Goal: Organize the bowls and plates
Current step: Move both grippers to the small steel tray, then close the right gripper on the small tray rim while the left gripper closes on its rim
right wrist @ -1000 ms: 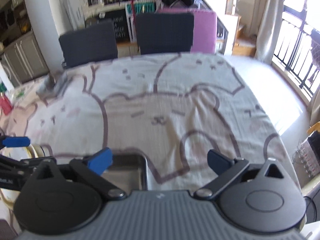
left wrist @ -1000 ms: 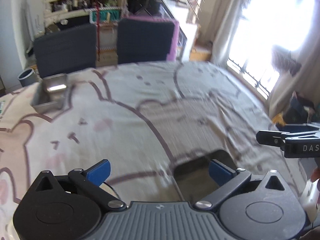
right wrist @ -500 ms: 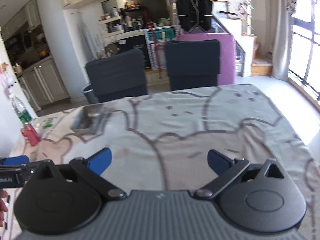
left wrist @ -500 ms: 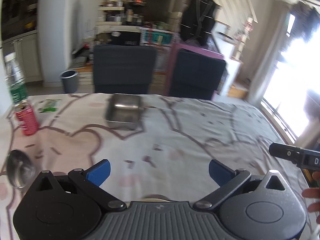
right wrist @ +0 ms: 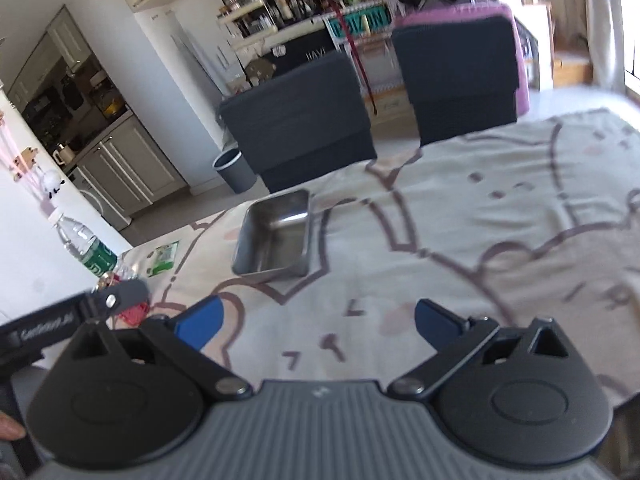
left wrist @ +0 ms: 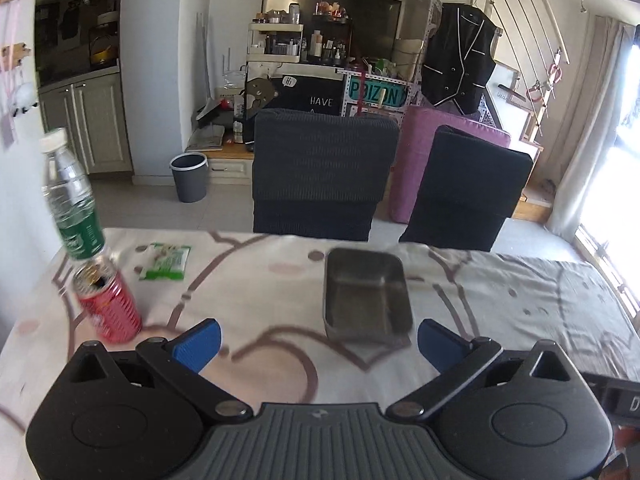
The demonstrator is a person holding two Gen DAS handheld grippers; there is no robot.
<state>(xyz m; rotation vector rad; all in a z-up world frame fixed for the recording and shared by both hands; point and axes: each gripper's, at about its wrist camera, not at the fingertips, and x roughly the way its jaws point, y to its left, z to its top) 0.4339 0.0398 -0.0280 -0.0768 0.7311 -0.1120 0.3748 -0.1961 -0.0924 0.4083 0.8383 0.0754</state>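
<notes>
Two grippers are in view, each held above the worktop [left wrist: 520, 292], which is covered by a pale cloth printed with brown outlines.

Left gripper [left wrist: 319, 340]: jaws spread wide, nothing between the blue fingertips [left wrist: 198, 343]. It hangs over the near part of the worktop and points toward the far edge.

Right gripper [right wrist: 317, 320]: jaws likewise spread wide and empty. Its view is tilted. Part of the left gripper's black body appears at the lower left of the right wrist view.

Task item: one rectangular metal tray [left wrist: 366, 294] stands upright on the worktop, open side up and empty. In the left wrist view it lies directly ahead of the left gripper, just beyond the gap between the fingertips and slightly toward the right finger. In the right wrist view the same tray [right wrist: 276, 236] lies ahead and to the left, well apart from that gripper.

Other items, left side of the worktop:
- Red can [left wrist: 108, 306], upright, top opened.
- Clear plastic bottle [left wrist: 72, 200] with a green label and white cap, just behind the can.
- Green-and-white packet [left wrist: 166, 261], flat on the cloth, between the can and the tray.

Beyond the far edge stand two dark chairs [left wrist: 324, 180]. A grey bin [left wrist: 189, 178] stands on the floor to their left.
</notes>
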